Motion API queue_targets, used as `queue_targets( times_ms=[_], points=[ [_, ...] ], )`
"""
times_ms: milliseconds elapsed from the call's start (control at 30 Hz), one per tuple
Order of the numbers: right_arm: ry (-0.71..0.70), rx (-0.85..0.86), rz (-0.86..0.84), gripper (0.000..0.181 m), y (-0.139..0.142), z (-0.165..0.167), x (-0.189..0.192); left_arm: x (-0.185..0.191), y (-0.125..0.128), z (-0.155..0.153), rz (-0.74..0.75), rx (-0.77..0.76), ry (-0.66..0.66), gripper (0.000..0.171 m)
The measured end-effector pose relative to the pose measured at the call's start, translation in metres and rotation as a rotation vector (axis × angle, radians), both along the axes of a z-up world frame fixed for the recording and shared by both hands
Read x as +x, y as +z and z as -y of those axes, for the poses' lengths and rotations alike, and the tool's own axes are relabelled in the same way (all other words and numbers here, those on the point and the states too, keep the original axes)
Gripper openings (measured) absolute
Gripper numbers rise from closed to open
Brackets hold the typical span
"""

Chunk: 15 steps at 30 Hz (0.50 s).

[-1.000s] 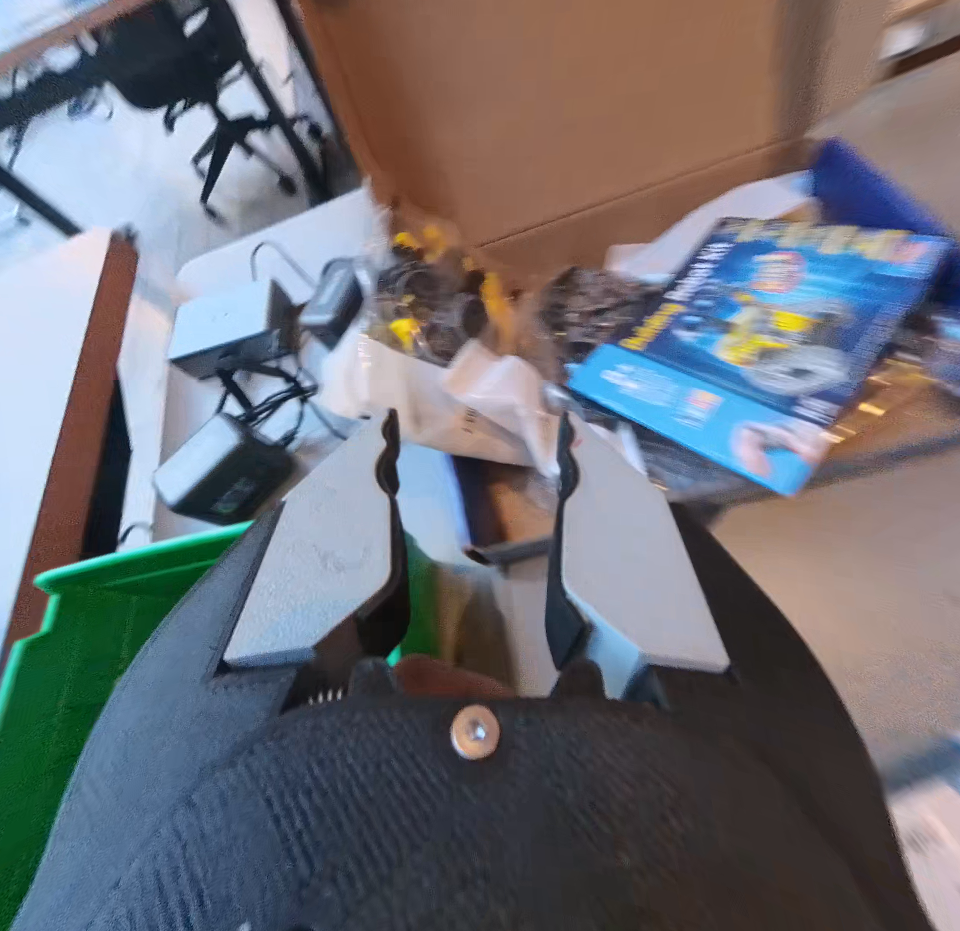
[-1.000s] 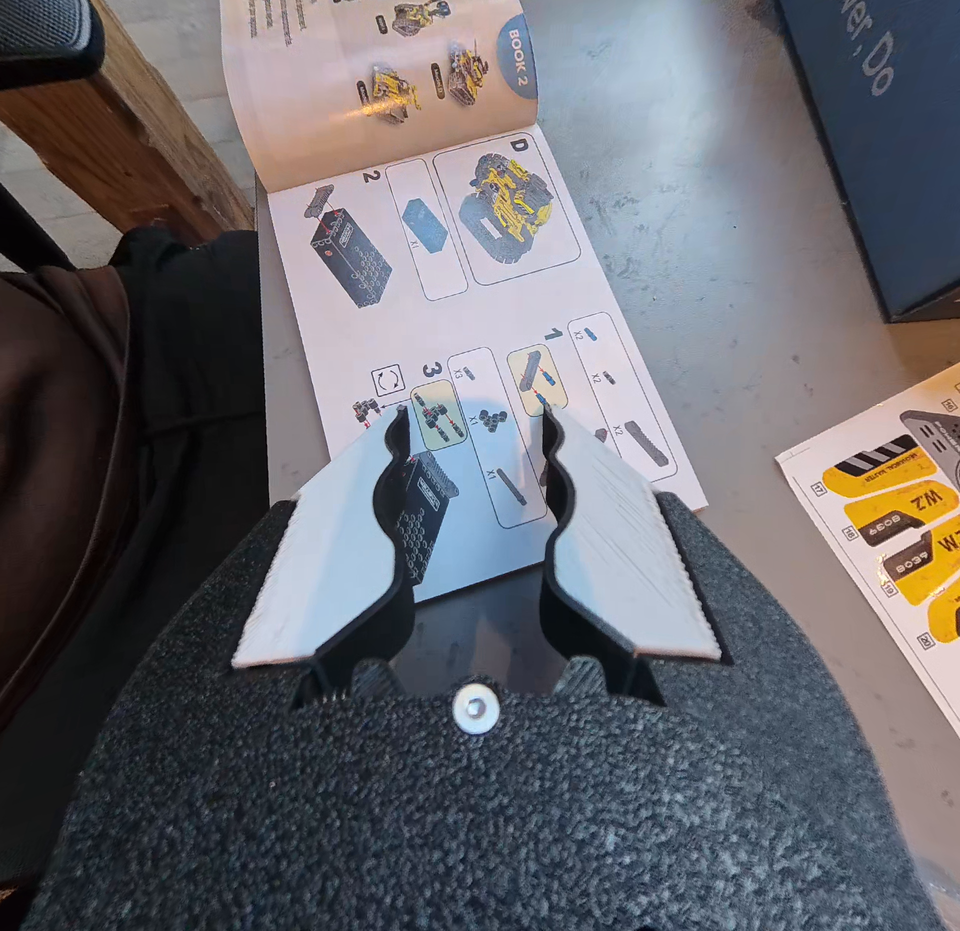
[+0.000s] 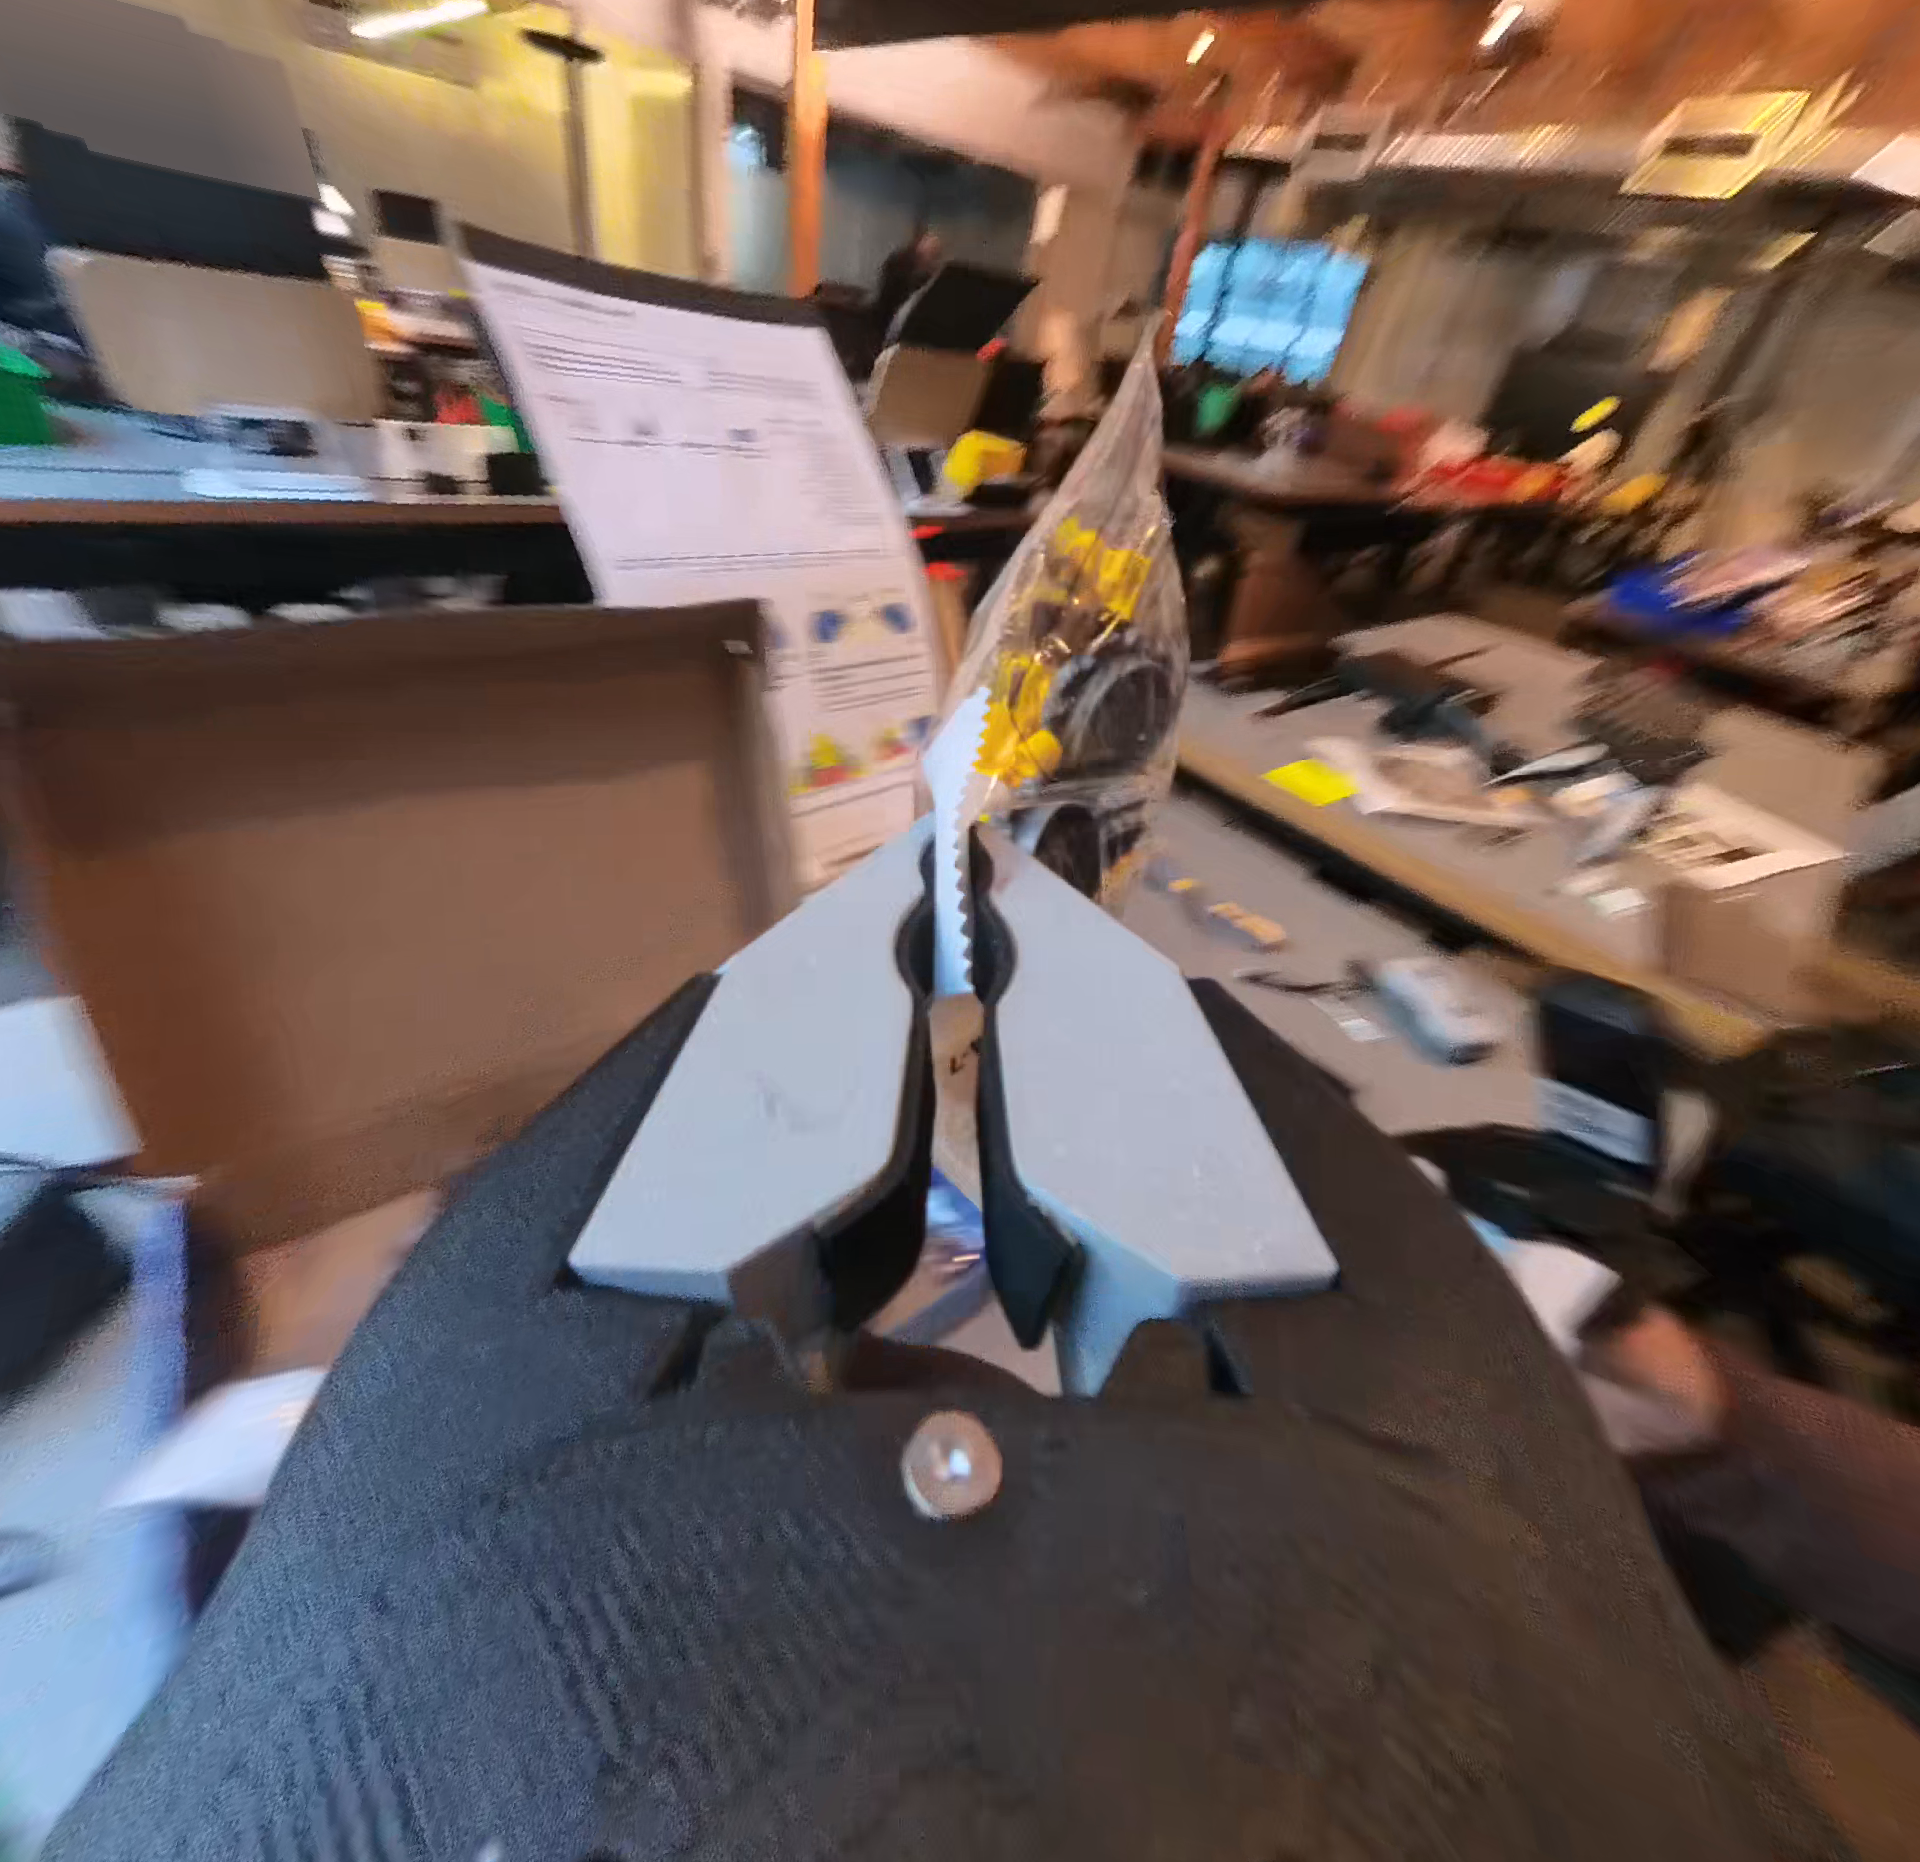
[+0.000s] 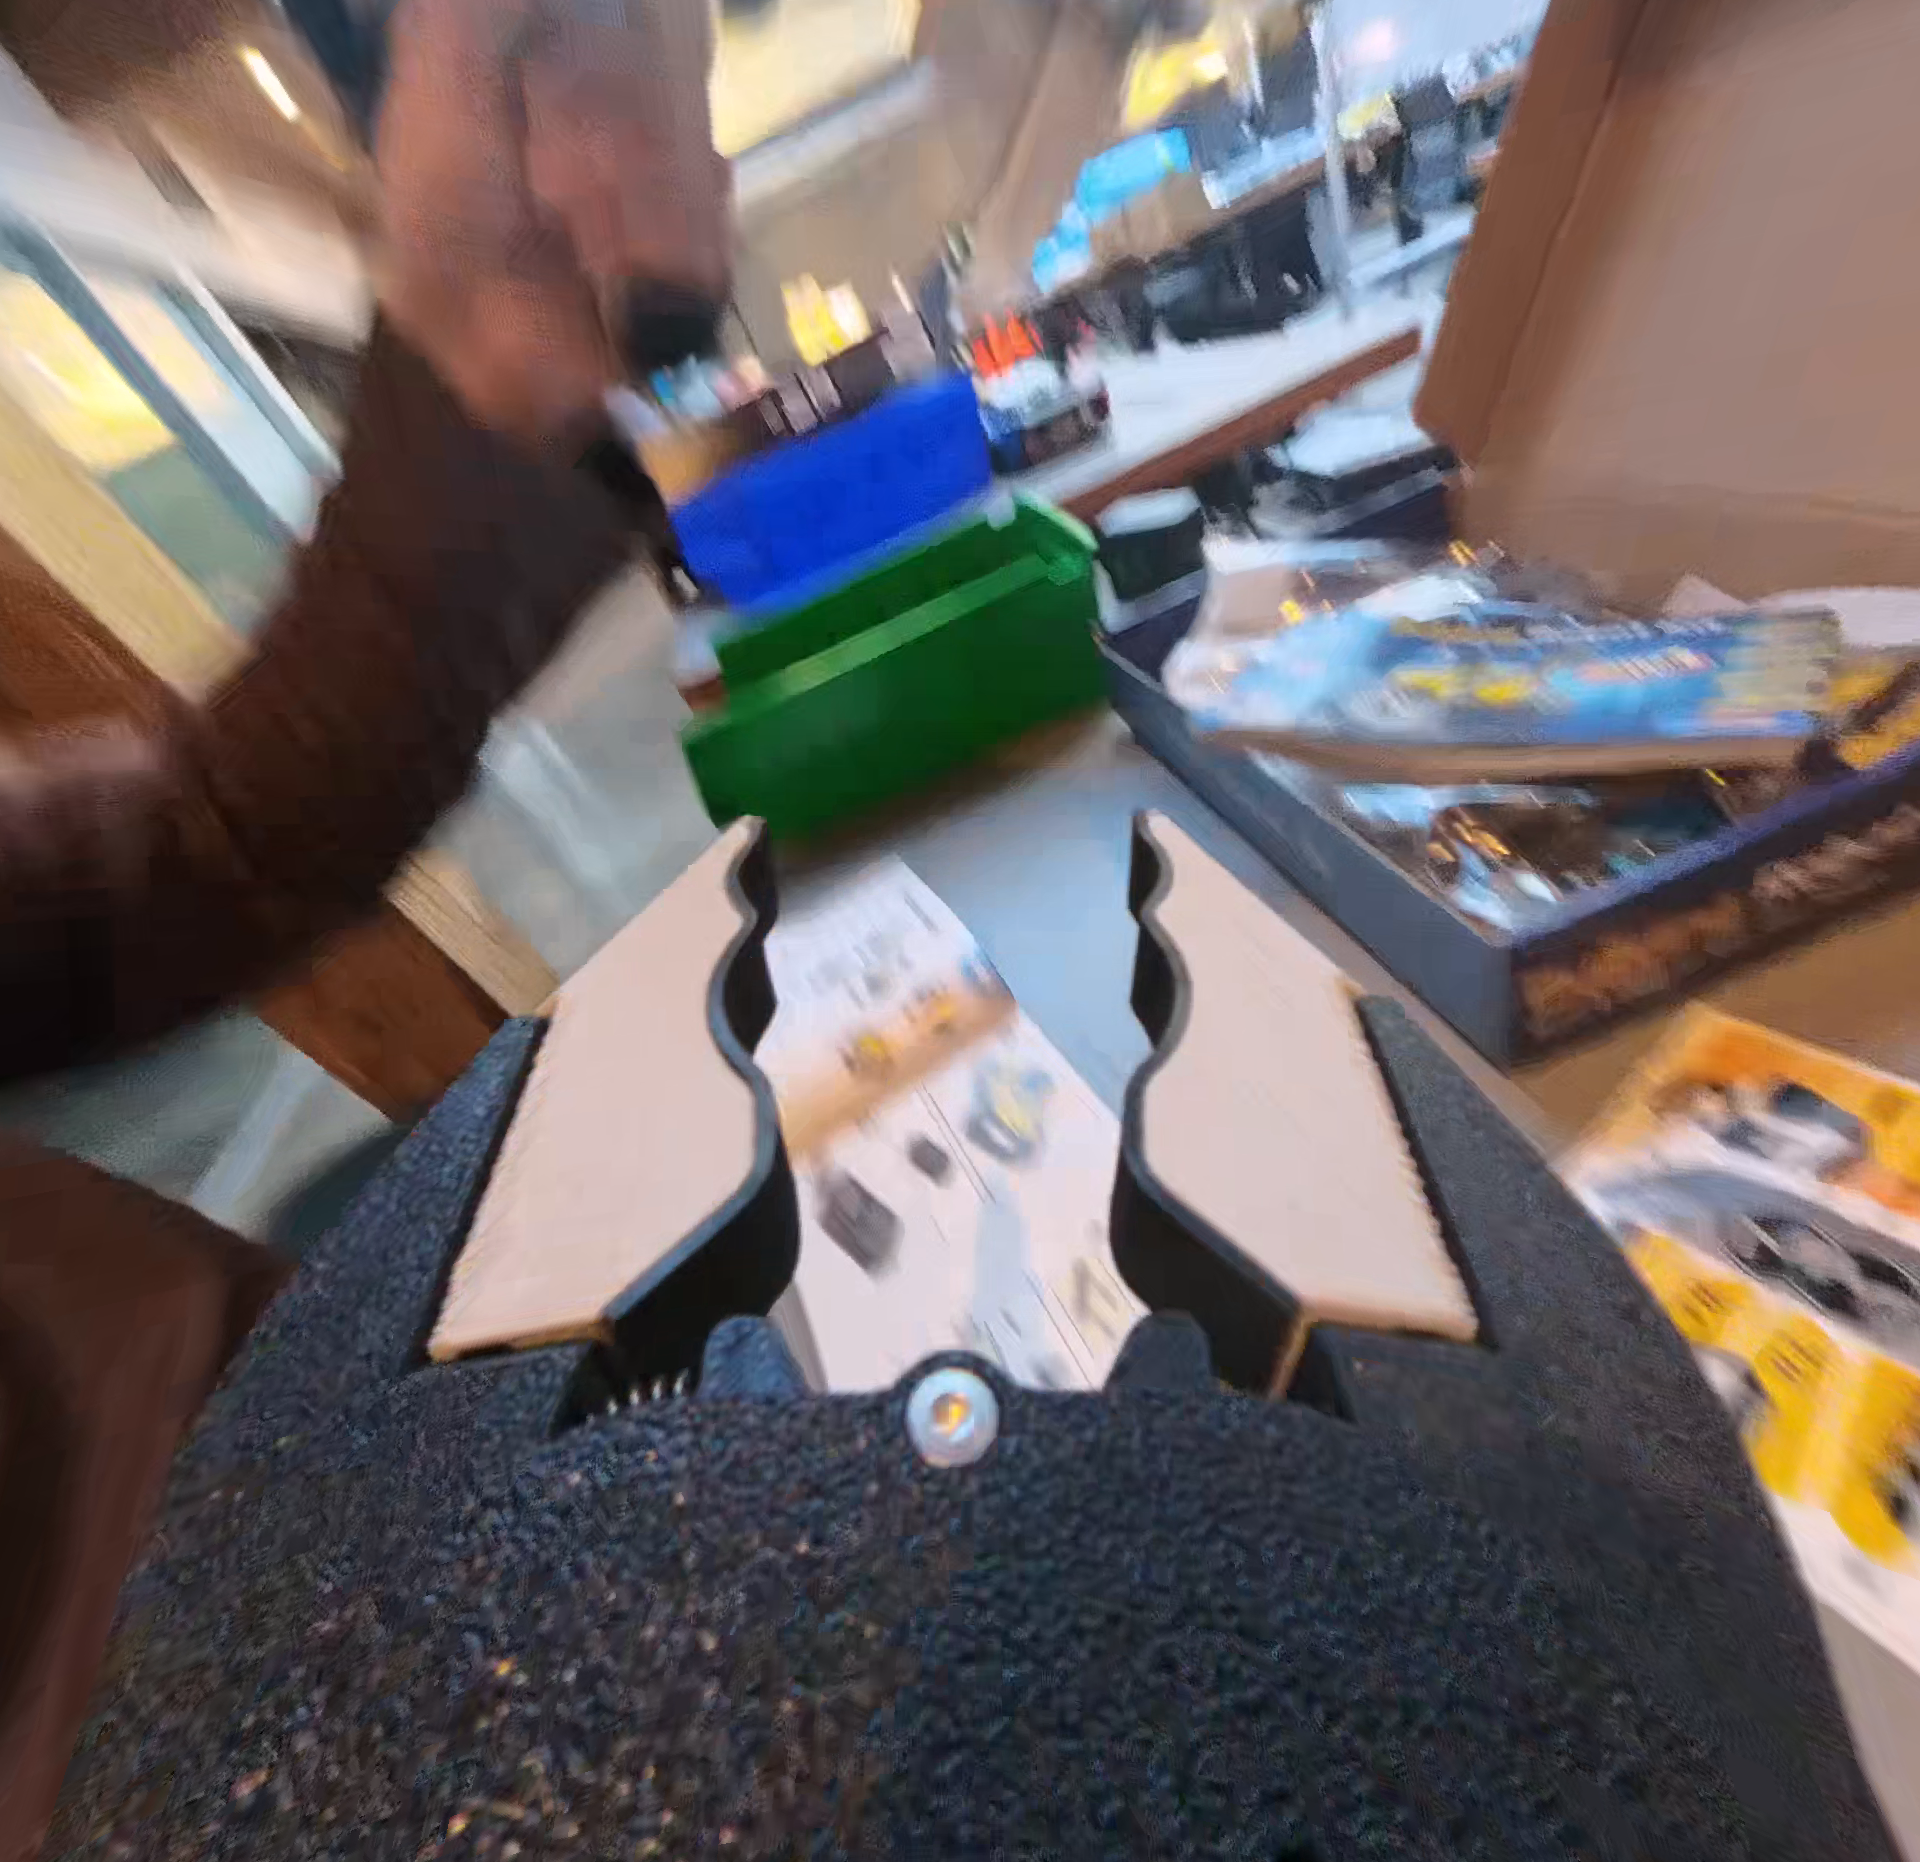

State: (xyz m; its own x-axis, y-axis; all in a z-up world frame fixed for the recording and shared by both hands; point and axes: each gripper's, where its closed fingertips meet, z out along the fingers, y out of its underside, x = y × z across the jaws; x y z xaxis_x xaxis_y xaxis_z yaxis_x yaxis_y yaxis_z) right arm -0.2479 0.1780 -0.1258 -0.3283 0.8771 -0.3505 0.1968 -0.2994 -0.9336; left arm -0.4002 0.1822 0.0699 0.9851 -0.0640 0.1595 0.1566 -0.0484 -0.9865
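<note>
Bag [image 3: 1081, 669] edge pinched in left tool [image 3: 954, 851].

I see a large open workroom, blurred by motion. Long grey-topped tables [image 3: 1455, 856] with wooden edges run away to the right, crowded with small clutter I cannot make out. A wooden post [image 3: 808, 119] stands mid-room; strip lights [image 3: 416, 17] glow on the ceiling at left, the wall beneath them yellowish. A bluish bank of screens [image 3: 1268, 306] sits far back. From my right camera, a pale glazed wall [image 4: 135, 399] shows at left, with another long table [image 4: 1226, 389] behind.
</note>
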Motion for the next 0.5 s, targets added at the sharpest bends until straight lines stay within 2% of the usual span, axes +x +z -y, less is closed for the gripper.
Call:
queue_targets(
  times_ms=[67,100,200,267,367,500],
  points=[
    [0.044,-0.177,-0.085,0.078,0.038,-0.004,-0.011,0.037,-0.012,0.006,0.127,0.055,-0.086,0.000],
    [0.064,-0.235,-0.131,0.077,0.054,-0.006,-0.015,0.053,-0.020,0.009,0.184,0.070,-0.121,0.000],
    [0.060,-0.310,-0.244,0.061,0.081,-0.017,-0.018,0.087,-0.049,0.018,0.314,0.096,-0.170,0.000],
    [0.059,-0.304,-0.256,0.040,0.081,-0.022,-0.015,0.094,-0.073,0.026,0.381,0.107,-0.147,0.000],
    [0.068,-0.265,-0.208,0.028,0.074,-0.028,-0.012,0.099,-0.116,0.038,0.459,0.046,-0.150,0.000],
    [0.106,-0.161,-0.083,0.024,0.060,-0.025,-0.011,0.121,-0.178,0.051,0.385,-0.134,-0.184,0.000]
  ],
)
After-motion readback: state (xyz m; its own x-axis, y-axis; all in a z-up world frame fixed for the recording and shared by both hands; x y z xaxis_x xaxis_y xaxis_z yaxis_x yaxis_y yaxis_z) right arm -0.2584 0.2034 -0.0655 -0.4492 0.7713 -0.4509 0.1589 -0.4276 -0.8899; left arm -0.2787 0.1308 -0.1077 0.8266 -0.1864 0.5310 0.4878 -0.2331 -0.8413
